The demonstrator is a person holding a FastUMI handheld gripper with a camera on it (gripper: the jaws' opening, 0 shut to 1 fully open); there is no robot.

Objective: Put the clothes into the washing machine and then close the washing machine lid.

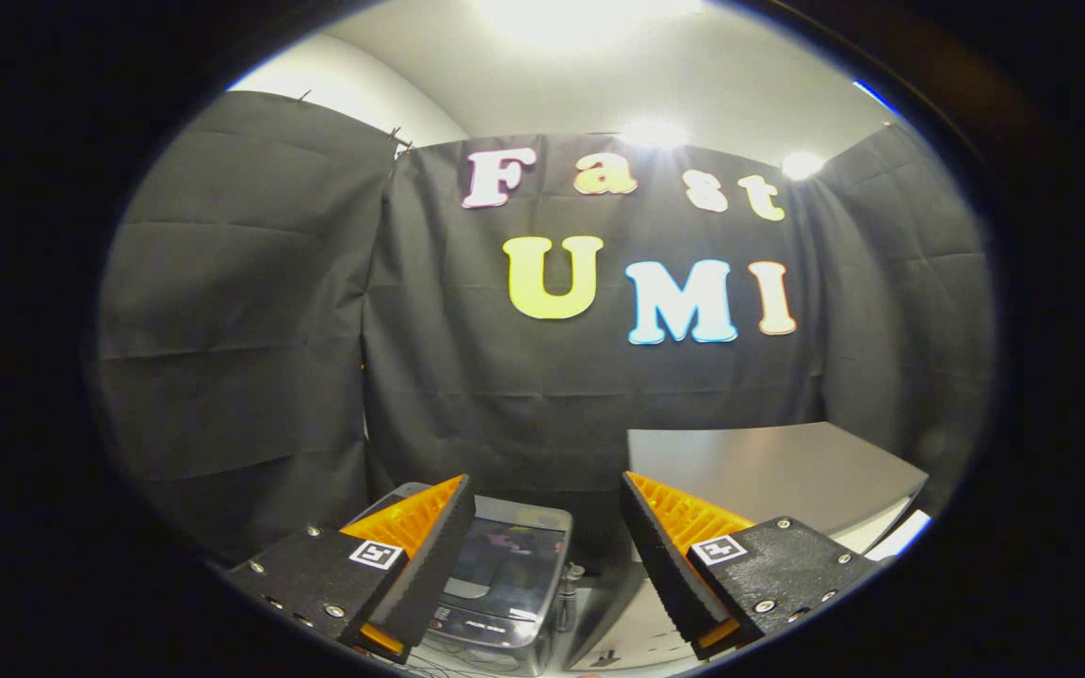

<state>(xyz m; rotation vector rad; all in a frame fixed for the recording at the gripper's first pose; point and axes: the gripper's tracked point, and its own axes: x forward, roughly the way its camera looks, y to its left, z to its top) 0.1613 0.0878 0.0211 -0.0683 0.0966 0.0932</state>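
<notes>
Washing machine (505, 584) below the spread jaws, table (769, 471) beside it

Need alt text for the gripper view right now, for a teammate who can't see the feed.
The gripper is held open in the air with nothing between its fingers, and a small washing machine with a shut, see-through lid sits below, between and just beyond them. A grey table stands beyond the right finger, with black cloth booth walls behind.

Ceiling lights (590, 19) glare overhead — booth dim, sharp, edges fisheye-bent.
</notes>
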